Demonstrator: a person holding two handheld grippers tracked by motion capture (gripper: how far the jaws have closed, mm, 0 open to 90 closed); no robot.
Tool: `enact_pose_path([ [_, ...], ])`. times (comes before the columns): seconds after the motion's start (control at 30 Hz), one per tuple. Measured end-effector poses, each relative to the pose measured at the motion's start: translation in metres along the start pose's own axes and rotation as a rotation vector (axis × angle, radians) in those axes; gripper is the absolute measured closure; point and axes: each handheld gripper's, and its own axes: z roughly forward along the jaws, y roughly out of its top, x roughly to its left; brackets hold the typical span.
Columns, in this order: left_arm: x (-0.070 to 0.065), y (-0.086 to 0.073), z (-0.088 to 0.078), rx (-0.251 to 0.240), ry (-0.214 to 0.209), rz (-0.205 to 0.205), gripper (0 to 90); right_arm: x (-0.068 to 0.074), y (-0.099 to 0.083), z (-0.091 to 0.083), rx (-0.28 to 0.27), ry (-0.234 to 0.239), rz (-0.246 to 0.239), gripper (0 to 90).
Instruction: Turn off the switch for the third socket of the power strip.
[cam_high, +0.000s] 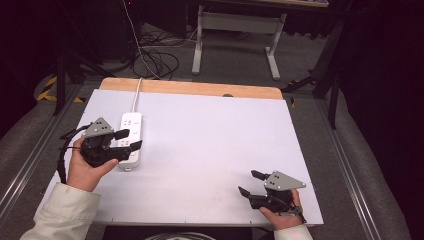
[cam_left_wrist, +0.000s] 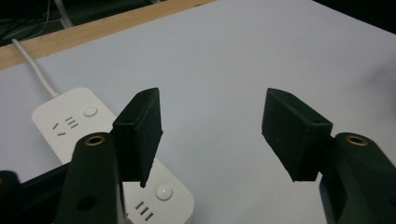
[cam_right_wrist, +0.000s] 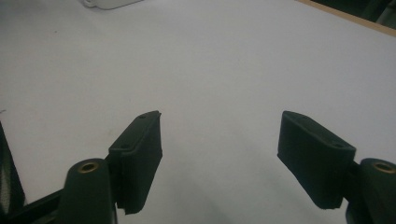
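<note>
Thing: white power strip (cam_high: 130, 141) on the bench (cam_high: 210, 150), far-left | Left hand-held gripper (cam_high: 129, 140): jaws apart just above it, nothing held | Right hand-held gripper (cam_high: 252, 182): open, empty, well apart | Step: we judge a socket-end approach; next, lower and close.

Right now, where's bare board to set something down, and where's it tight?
Free: the wide middle of the white board, between the power strip and the right tool, and the far right stretch up to the wooden edge. Tight: the left side, where the open left tool hangs over the strip.
</note>
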Motion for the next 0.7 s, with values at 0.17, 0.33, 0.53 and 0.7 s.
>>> enact_pose_path([
  [0.17,-0.011,-0.003,-0.011,-0.016,-0.054,0.029,30.0,0.0,0.0,0.0,-0.001,0.0,-0.001,30.9],
  [0.33,-0.023,-0.007,-0.019,-0.031,-0.086,0.057,23.4,0.0,0.0,0.0,-0.003,0.002,-0.002,31.0],
  [0.53,-0.03,-0.025,-0.022,-0.069,-0.103,0.071,18.2,0.0,0.0,0.0,-0.005,0.004,-0.001,30.9],
  [0.7,-0.031,-0.045,-0.023,-0.088,-0.102,0.078,16.7,0.0,0.0,-0.001,-0.005,0.007,-0.002,30.9],
])
